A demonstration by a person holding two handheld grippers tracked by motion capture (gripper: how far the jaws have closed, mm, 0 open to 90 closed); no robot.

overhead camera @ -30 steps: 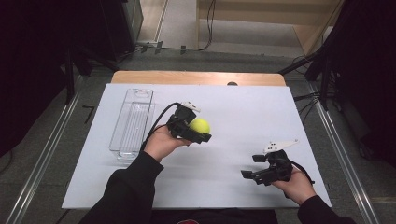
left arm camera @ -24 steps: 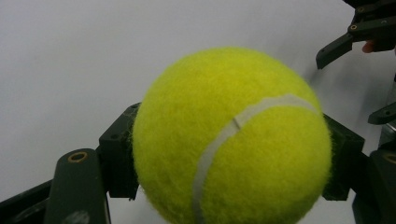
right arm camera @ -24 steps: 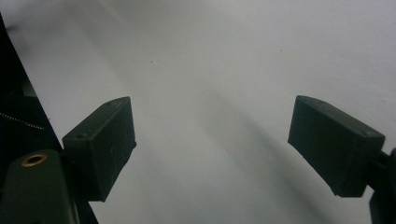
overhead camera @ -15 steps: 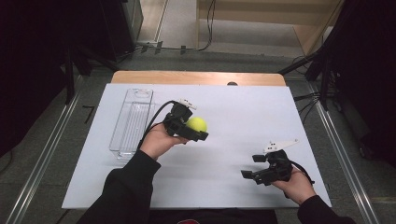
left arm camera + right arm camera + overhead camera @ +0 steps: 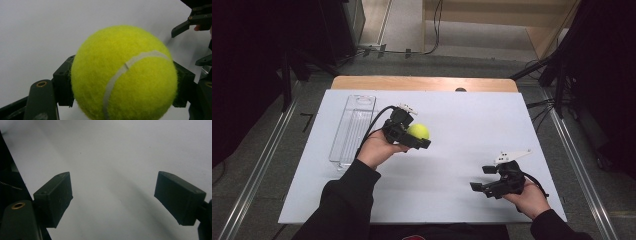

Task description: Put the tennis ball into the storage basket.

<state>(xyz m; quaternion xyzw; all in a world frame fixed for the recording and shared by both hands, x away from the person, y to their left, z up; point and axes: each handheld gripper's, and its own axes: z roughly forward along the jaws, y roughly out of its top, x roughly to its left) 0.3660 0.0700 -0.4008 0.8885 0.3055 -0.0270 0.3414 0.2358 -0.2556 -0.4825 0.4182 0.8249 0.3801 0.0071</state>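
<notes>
Fingers of the left gripper (image 5: 418, 136) clamp the tennis ball (image 5: 125, 75), seam visible close-up; right gripper (image 5: 113, 200) gapes empty.

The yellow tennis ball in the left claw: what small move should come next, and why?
Probably carry the yellow felt tennis ball leftward toward the clear plastic rectangular tray. The left claw is shut on the ball above the white table, the tray lies just left of it, and the right claw rests open and apart.

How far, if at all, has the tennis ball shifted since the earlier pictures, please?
Yes, slightly: the tennis ball, clamped in the left gripper, has drifted left, toward the clear tray.
</notes>
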